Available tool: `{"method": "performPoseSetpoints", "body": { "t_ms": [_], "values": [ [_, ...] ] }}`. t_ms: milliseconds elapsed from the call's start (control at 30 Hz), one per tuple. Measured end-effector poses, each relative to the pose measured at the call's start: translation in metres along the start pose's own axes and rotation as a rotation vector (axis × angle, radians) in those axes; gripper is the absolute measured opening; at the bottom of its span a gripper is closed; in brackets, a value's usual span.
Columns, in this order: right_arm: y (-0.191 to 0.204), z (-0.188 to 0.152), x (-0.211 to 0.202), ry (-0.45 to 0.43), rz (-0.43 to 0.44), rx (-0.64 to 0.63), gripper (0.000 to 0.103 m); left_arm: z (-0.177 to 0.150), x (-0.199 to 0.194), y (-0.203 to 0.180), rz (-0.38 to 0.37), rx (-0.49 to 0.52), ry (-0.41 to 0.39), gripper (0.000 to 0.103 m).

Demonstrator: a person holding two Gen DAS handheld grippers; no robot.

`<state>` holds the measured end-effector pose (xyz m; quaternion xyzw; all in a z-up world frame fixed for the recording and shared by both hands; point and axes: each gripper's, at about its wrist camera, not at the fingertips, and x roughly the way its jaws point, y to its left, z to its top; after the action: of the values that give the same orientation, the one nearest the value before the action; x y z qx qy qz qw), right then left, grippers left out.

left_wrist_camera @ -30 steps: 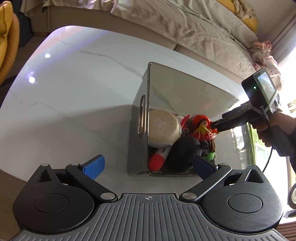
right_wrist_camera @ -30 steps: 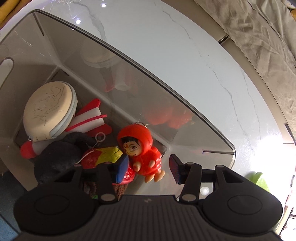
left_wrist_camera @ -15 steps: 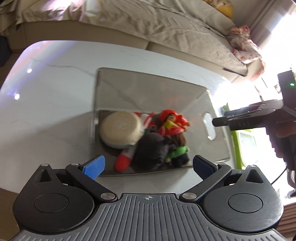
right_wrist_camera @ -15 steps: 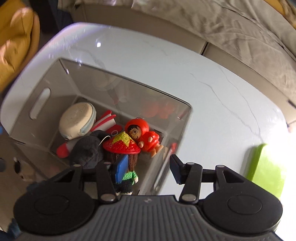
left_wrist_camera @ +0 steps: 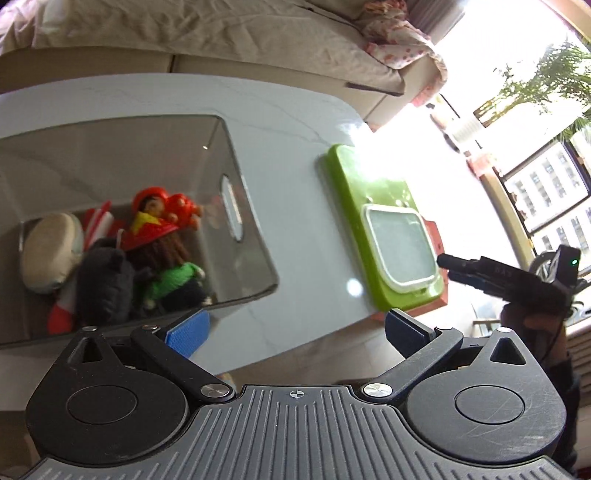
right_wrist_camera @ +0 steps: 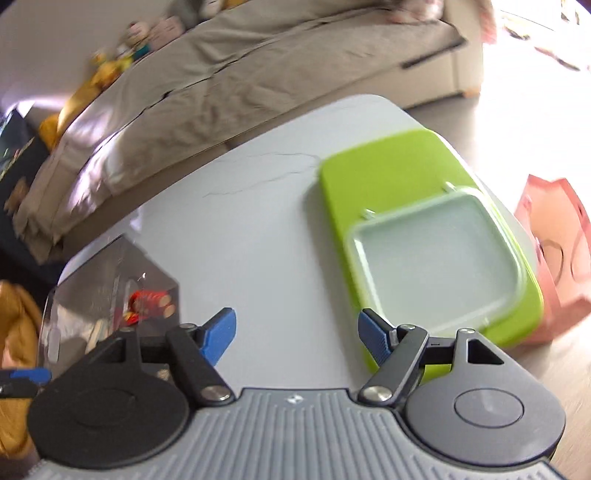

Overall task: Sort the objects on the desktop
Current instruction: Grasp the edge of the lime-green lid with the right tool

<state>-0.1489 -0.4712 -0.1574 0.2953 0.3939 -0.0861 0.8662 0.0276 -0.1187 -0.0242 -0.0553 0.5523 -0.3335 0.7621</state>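
Note:
A clear grey bin [left_wrist_camera: 236, 173] on the white marble table [left_wrist_camera: 303, 229] holds several toys: a red-hooded doll [left_wrist_camera: 159, 206], a knitted doll with a red hat and green top [left_wrist_camera: 166, 258], a black plush [left_wrist_camera: 103, 284] and a beige round pouch [left_wrist_camera: 51, 251]. My left gripper [left_wrist_camera: 295, 328] hovers open and empty near the bin's front right corner. My right gripper [right_wrist_camera: 297, 332] is off to the right of the bin [right_wrist_camera: 110, 280], over bare table beside a green tray [right_wrist_camera: 388, 166]; its jaws are opening with nothing between them. In the left wrist view it shows at the right [left_wrist_camera: 458, 267].
The green tray [left_wrist_camera: 347, 192] carries a frosted square lid [left_wrist_camera: 399, 251] [right_wrist_camera: 436, 258] at the table's right end. A pink bag [right_wrist_camera: 557, 243] stands past the table edge. A sofa under a beige cover [left_wrist_camera: 203, 33] runs behind the table.
Both grippers swung right, away from the bin toward the green tray. The right gripper left the bin interior and its jaws widened. The toys stay in the bin.

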Motion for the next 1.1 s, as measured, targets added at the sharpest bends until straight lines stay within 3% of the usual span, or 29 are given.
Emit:
{"method": "performPoseSetpoints", "body": {
  "t_ms": [100, 367, 767, 900, 1100],
  "values": [
    [-0.069, -0.027, 0.012, -0.059, -0.017, 0.201, 0.075, -0.005, 0.021, -0.024, 0.003, 0.053, 0.050, 0.103],
    [-0.168, -0.093, 0.057, -0.147, -0.025, 0.558, 0.075, -0.014, 0.063, -0.068, 0.050, 0.160, 0.158, 0.103],
    [-0.192, -0.125, 0.106, -0.281, 0.153, 0.801, 0.080, -0.020, 0.087, -0.080, 0.128, 0.183, 0.248, 0.103],
    [-0.191, -0.126, 0.114, -0.321, 0.215, 0.831, 0.080, -0.023, 0.090, -0.081, 0.139, 0.184, 0.262, 0.103],
    [-0.182, -0.123, 0.124, -0.311, 0.218, 0.800, 0.073, -0.026, 0.093, -0.082, 0.141, 0.187, 0.277, 0.103]
  ]
}}
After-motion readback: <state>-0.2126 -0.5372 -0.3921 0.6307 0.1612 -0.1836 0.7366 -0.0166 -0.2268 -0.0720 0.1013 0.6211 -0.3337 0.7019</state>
